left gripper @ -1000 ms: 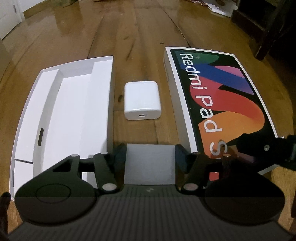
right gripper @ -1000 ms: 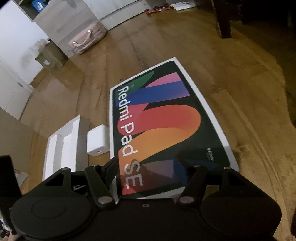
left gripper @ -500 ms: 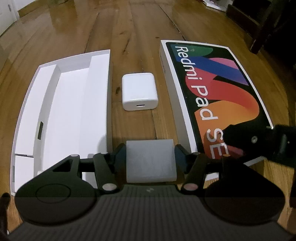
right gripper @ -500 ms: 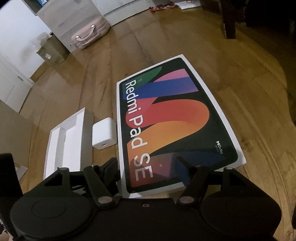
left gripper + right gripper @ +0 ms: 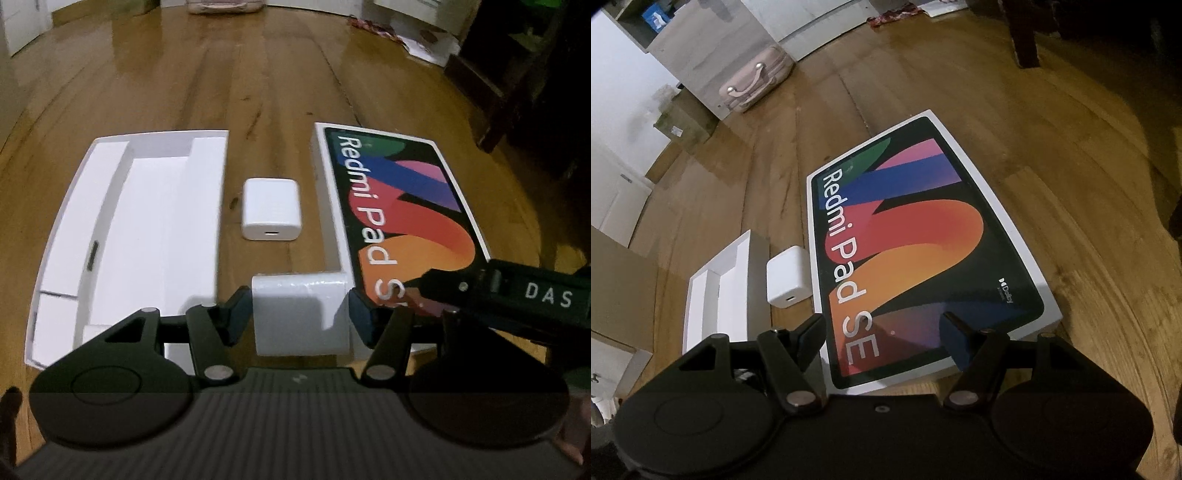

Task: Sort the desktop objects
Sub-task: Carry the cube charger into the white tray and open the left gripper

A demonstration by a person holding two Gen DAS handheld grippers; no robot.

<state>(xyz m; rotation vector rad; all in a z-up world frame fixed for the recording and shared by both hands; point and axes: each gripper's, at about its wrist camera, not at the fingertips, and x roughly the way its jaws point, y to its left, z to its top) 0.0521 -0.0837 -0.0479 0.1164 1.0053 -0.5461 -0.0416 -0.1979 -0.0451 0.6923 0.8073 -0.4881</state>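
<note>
- The left gripper [image 5: 301, 314] clamps a wrapped white block [image 5: 301, 314] between the open white tray [image 5: 129, 236] and the tablet box lid [image 5: 923, 251]
- The right gripper [image 5: 882, 343] hangs open over the lid, holding nothing
- Risk, I judge: the glossy wrap slips, dropping the block on the white charger [image 5: 271, 208]
</note>
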